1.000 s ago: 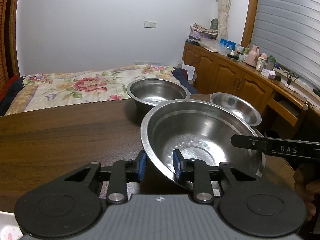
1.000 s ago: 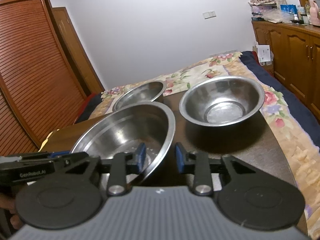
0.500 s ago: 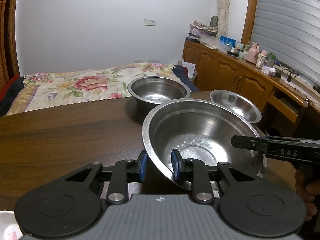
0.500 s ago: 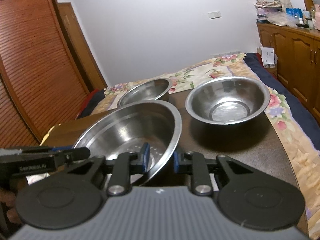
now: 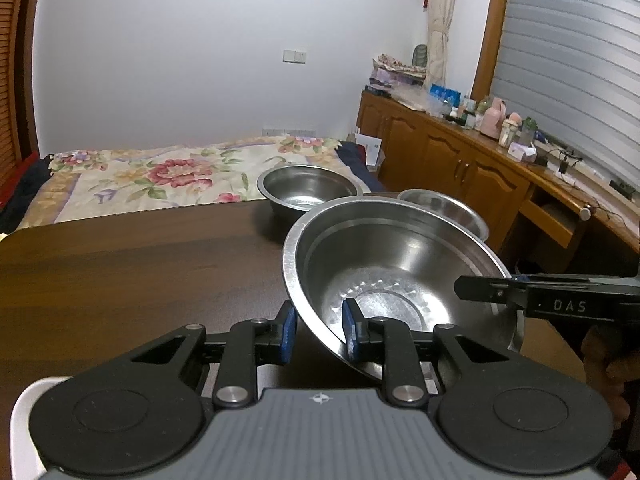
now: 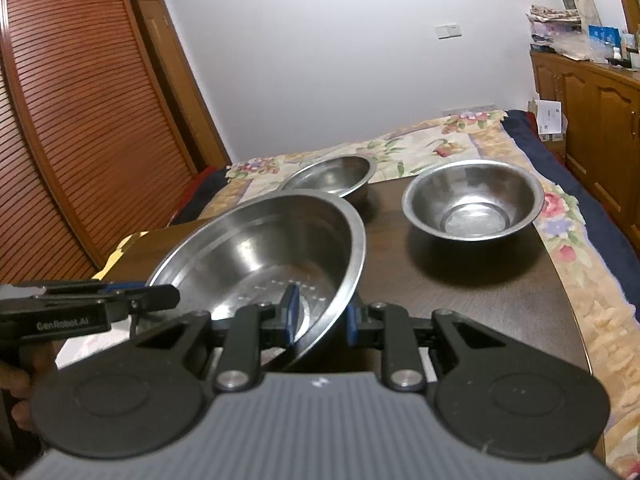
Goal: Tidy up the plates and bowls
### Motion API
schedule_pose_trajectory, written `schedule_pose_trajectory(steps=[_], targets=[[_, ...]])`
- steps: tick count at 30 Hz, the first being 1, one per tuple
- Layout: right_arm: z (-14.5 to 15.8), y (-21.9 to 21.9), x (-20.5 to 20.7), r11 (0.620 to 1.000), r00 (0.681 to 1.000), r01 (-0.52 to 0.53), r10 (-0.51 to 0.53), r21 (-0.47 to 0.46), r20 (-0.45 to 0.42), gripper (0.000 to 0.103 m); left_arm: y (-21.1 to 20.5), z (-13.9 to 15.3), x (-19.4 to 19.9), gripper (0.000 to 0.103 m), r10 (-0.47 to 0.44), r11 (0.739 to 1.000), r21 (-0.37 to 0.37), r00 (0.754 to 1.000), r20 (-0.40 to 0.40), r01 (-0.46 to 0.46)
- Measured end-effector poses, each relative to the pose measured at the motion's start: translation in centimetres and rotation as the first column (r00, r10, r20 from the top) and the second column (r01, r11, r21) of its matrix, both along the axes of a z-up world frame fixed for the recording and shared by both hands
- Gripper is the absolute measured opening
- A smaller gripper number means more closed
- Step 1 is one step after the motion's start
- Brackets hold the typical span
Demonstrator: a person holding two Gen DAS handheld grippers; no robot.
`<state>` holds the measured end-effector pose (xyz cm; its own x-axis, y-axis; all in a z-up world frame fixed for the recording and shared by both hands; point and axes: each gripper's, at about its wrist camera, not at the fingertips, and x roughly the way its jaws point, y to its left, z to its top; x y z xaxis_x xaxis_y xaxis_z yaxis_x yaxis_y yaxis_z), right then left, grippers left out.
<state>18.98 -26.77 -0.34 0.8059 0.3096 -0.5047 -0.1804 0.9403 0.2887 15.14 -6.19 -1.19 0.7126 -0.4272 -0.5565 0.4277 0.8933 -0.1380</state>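
The big bowl (image 5: 400,276) sits tilted over the near right of the desk (image 5: 140,272), its rim pinched on opposite sides by the left tongs (image 5: 316,330) and right tongs (image 6: 318,320), each nearly closed on thin steel. It looks stiff, light and slippery, so the rim is likely the only sound hold. Three steel bowls in all: this one, a mid bowl (image 5: 308,190) and a small bowl (image 5: 444,210) at the far edge. One white plate (image 5: 22,432) edge shows near left.
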Motion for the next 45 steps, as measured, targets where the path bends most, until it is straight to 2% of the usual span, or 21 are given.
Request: schedule_pose_trajectory(steps=[8,15,27,45], targets=[[-0.1,0.3,-2.1,0.999,0.999,-0.046,0.046,0.019,-0.022,0.025,1.4,1.0,-4.5,0.025,0.013,1.0,-0.003,0.999,0.032,-0.013],[-0.2,0.8,-3.3,0.996,0.996,-0.084,0.085,0.027,-0.039,0.025,2.2,1.3,-6.5,0.025,-0.008,1.0,0.004,1.0,0.028,0.008],[-0.1,1.6,-4.9,0.993,0.993,-0.114,0.114,0.002,-0.017,0.025,2.9,0.0,-7.1,0.026,-0.011,1.0,0.008,1.0,-0.005,0.011],[-1.8,1.2,-5.4,0.995,0.994,-0.096,0.094,-0.024,-0.063,0.025,2.3,-2.0,-6.7,0.026,-0.015,1.0,0.013,0.999,-0.047,0.015]])
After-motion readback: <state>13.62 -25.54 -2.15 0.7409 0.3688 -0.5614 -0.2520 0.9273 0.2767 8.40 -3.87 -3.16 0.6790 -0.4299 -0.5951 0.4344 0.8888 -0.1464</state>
